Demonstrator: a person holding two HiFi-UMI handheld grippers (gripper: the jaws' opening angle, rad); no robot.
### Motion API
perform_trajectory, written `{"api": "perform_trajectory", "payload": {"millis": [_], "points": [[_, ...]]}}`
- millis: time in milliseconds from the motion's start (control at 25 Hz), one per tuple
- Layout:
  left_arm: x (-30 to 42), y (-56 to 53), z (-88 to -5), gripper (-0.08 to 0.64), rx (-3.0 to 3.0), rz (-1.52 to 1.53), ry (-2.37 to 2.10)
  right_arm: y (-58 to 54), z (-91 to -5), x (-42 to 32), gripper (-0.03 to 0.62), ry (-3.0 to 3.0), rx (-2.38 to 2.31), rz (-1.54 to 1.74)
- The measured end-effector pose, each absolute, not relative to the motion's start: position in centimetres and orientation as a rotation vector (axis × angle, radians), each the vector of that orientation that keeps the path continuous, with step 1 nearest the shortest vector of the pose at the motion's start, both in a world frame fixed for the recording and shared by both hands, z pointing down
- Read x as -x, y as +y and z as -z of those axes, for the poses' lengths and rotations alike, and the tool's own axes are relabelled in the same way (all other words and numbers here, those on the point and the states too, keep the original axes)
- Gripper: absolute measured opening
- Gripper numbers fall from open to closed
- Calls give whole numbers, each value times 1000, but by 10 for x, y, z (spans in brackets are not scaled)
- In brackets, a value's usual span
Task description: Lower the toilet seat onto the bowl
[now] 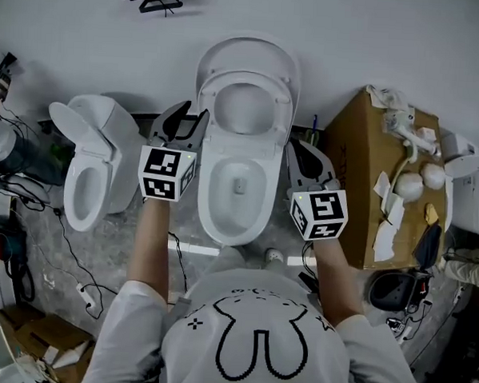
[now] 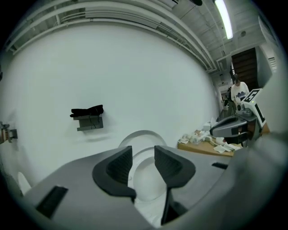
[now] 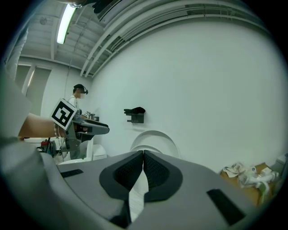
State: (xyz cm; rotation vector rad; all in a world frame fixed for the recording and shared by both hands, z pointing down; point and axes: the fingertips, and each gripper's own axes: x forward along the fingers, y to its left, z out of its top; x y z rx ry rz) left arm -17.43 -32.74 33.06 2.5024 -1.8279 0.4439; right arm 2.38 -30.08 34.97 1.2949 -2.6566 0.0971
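Standing upright at the back of the bowl point(image 1: 207, 189), the toilet seat point(image 1: 284, 109) leans on its raised lid point(image 1: 249, 47) against the wall. It is not yet lowered, and its long axis runs up the wall from the hinge end.

The left gripper point(image 1: 189, 116) sits just beside the seat's left edge, jaws parted with nothing pressed between them. In the left gripper view the seat point(image 2: 145, 153) shows beyond the gap of this gripper point(image 2: 143, 168), ahead and slightly right. The right gripper point(image 1: 299, 150) is clenched on nothing and lies by the bowl's right rim, farther from the seat, so the left looks the nearer for tipping the ring forward.

Whether a left fingertip touches the seat I cannot tell. The hinge is hard to make out, and both gripper views cut off the seat's lower part behind their own jaws.
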Motion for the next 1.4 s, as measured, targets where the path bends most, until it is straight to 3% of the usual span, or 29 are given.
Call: {"api": "perform_trajectory", "payload": {"millis": [760, 1400], "points": [[198, -449, -404, 160, -2629, -762, -1412, -344, -391, 12, 28, -2524, -1418, -192], [178, -512, -463, 160, -2612, -1025, -1151, -348, -427, -7, 29, -2431, -1449, -282]]}}
